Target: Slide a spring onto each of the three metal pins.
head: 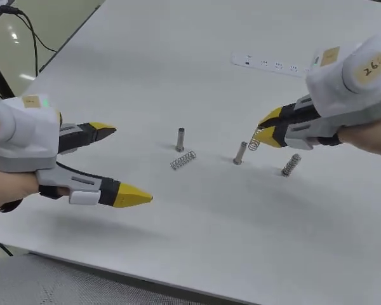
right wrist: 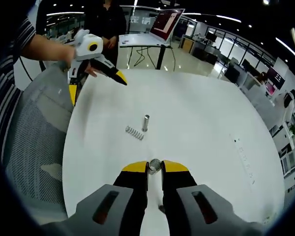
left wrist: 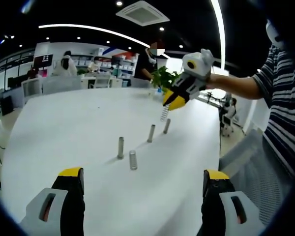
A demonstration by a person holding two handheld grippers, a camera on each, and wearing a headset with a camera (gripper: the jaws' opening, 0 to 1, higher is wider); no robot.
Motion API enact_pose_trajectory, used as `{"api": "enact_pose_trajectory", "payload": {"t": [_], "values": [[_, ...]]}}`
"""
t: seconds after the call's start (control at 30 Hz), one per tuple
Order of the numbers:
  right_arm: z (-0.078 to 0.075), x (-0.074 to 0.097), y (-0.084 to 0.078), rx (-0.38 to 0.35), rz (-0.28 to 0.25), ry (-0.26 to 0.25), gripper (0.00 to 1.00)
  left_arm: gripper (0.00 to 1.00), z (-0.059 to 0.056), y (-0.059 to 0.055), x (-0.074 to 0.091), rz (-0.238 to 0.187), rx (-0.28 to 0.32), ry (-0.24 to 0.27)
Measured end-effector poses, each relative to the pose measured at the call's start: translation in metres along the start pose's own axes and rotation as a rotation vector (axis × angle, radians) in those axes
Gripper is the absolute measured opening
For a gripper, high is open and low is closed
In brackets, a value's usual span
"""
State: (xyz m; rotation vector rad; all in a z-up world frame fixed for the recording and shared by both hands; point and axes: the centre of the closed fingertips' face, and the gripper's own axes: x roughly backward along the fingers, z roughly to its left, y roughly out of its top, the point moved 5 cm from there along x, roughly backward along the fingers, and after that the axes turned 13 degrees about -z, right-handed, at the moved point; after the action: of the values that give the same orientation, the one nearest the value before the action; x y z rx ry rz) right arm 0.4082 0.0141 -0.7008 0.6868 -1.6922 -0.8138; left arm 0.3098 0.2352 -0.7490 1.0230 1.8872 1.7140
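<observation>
Steel spring (head: 254,143) is pinched at its upper end by the right gripper (head: 265,132). The jaws are closed down onto the wire and the spring hangs off the yellow tips. In the right gripper view it is seen end-on between the tips.

Step in hand is judged to be threading this spring onto the middle pin (head: 240,153). That pin stands on the table (head: 197,254) just below and left of the tips. The spring's lower end is just beside the pin top and not yet over it.

Next move calls for the bore to be lined up with the pin axis, then lowered and released. The pin looks slightly tilted, so a snag on its rim is likely if the angle is off.

Left pin (head: 180,139) is bare, with a loose spring (head: 183,159) lying on the table just on its near side. The right-hand piece (head: 291,164) reads as a coil, possibly a pin already sleeved; this cannot be told.

Left gripper (head: 124,164) is held wide open and empty, well apart to the left of the pins.
</observation>
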Motion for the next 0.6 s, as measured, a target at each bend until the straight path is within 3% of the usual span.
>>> {"api": "enact_pose_trajectory", "payload": {"t": [0.07, 0.33, 0.6], "values": [[-0.009, -0.005, 0.001, -0.007, -0.006, -0.002, 0.07, 0.98, 0.0, 0.0, 0.0, -0.002, 0.0, 0.001], [-0.021, -0.012, -0.003, -0.033, 0.008, -0.011, 0.07, 0.98, 0.002, 0.0, 0.001, 0.0, 0.002, 0.006], [-0.02, -0.015, -0.005, -0.056, 0.011, -0.012, 0.07, 0.98, 0.004, 0.0, 0.003, 0.001, 0.005, 0.011]]}}
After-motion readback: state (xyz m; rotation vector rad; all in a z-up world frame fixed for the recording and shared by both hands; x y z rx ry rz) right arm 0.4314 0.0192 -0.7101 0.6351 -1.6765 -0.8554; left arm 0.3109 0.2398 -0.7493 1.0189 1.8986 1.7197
